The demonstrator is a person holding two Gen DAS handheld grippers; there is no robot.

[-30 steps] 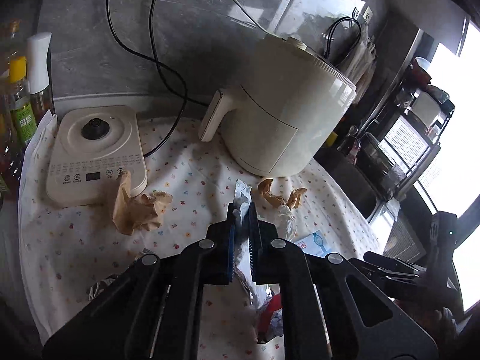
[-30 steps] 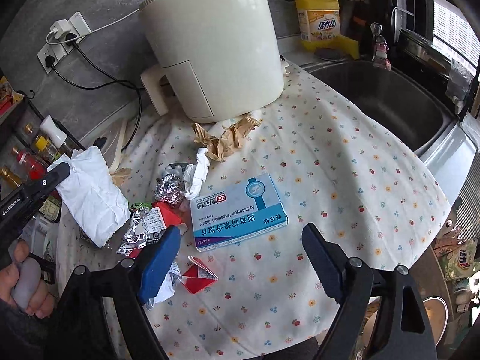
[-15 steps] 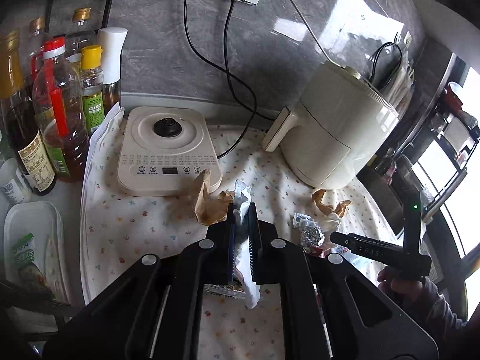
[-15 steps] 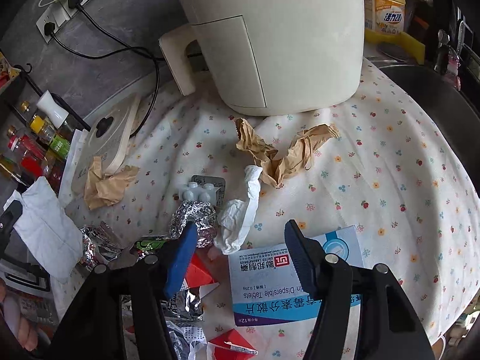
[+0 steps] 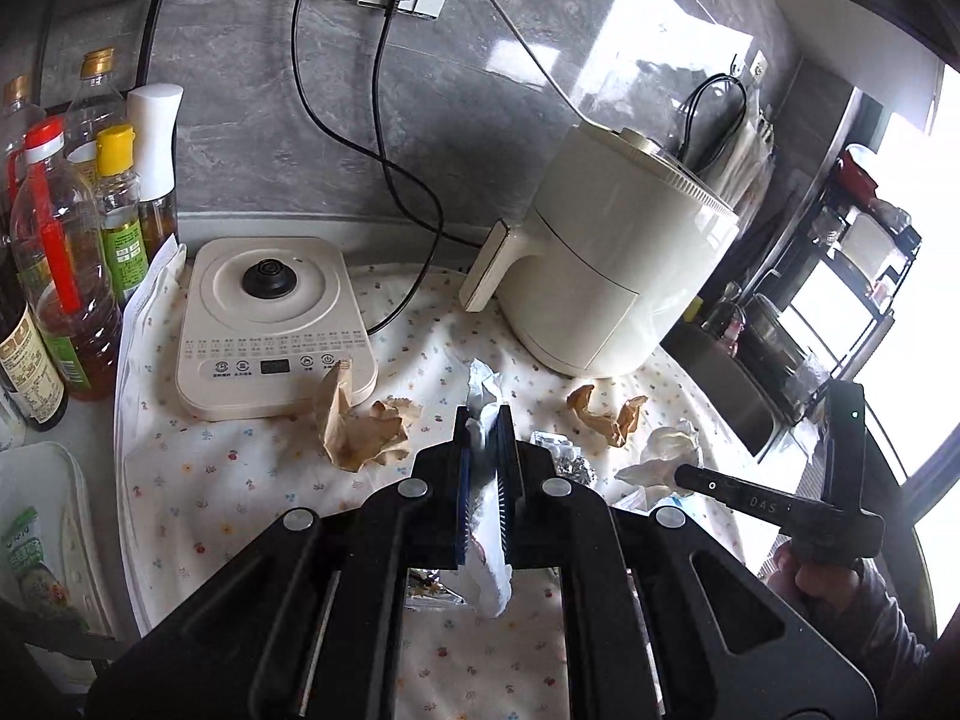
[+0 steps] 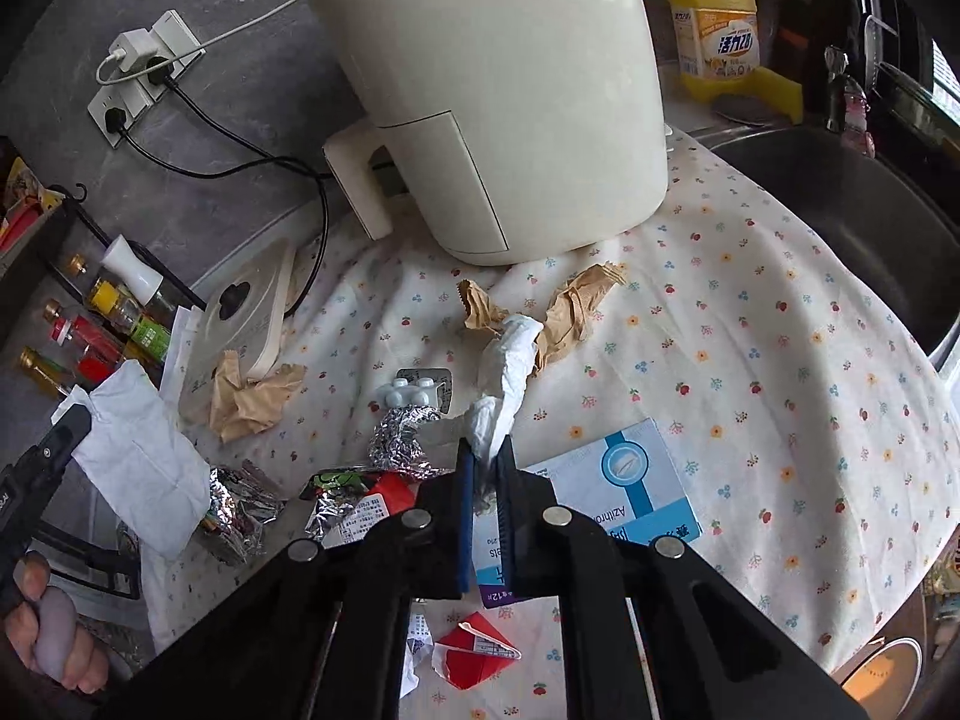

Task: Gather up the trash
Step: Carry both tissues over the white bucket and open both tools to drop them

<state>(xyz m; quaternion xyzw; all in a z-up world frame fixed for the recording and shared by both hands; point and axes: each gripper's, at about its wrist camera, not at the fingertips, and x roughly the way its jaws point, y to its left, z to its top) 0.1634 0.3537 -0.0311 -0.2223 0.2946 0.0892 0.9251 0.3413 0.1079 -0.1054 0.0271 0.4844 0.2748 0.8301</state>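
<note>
Left wrist view: the left gripper (image 5: 483, 438) has its jaws narrow, clamped on a white tissue (image 5: 487, 564) that hangs below them. In front of the air fryer (image 5: 606, 276) on the tabletop (image 5: 228, 480) lie two crumpled brown papers, one near the cooker base (image 5: 360, 426), one at the fryer's foot (image 5: 606, 414).

Right wrist view: the right gripper (image 6: 485, 468) has just been closing; its jaws now pinch a second tissue (image 6: 507, 372), whose long axis runs away from the jaws toward the fryer. Left of the fryer: foil scraps (image 6: 399, 438), one pill blister (image 6: 420, 390). One medicine box (image 6: 606, 492) lies just right of the jaws, nearer this hand.
</note>
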